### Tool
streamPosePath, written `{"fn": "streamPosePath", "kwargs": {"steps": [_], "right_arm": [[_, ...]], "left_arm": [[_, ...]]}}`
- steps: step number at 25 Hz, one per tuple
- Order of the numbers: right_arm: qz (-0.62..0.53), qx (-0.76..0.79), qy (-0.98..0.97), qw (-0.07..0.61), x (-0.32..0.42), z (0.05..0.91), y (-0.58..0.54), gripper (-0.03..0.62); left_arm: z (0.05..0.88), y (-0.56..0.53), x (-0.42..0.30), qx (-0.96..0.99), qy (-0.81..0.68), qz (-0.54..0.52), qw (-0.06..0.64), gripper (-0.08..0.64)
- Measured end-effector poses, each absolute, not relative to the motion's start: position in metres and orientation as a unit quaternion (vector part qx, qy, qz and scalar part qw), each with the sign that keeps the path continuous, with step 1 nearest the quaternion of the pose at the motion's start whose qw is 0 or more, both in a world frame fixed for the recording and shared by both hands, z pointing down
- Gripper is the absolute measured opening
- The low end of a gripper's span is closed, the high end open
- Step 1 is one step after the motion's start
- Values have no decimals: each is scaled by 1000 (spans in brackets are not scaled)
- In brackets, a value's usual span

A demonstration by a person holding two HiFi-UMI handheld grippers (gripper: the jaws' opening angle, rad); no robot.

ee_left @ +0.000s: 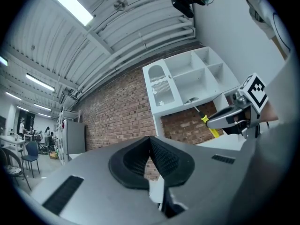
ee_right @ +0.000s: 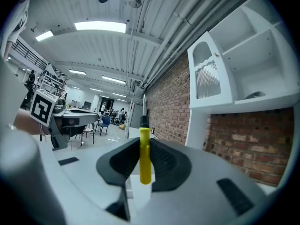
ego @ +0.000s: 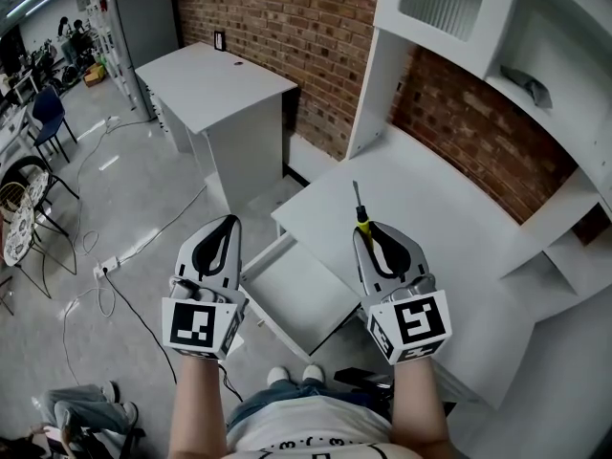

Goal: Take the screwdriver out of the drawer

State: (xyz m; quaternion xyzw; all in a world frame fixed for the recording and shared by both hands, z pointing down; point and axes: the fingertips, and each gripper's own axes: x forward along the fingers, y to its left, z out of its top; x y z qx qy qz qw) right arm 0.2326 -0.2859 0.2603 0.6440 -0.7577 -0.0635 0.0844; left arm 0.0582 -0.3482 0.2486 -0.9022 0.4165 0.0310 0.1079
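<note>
Yellow-handled screwdriver [ego: 362, 220] was clamped in right gripper [ego: 373, 239] fingers, held clear beside open drawer [ego: 301, 296] | left gripper [ego: 226, 229] fingers together, empty | removal looked done, only set-down possibly left

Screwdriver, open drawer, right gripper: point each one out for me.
screwdriver [ee_right: 145, 159]: right gripper view, on its yellow handle.
drawer [ego: 298, 293]: head view, on its bare floor.
right gripper [ego: 376, 237]: head view, between its fingertips, shut on the screwdriver.
</note>
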Motion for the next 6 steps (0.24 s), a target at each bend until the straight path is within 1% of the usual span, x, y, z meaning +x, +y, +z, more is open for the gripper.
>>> {"fn": "streamPosePath", "kwargs": {"steps": [6], "right_arm": [[-61, 638, -761, 94, 228, 263, -283, 74]], "left_arm": [[255, -346, 56, -901, 418, 25, 109, 14]]}}
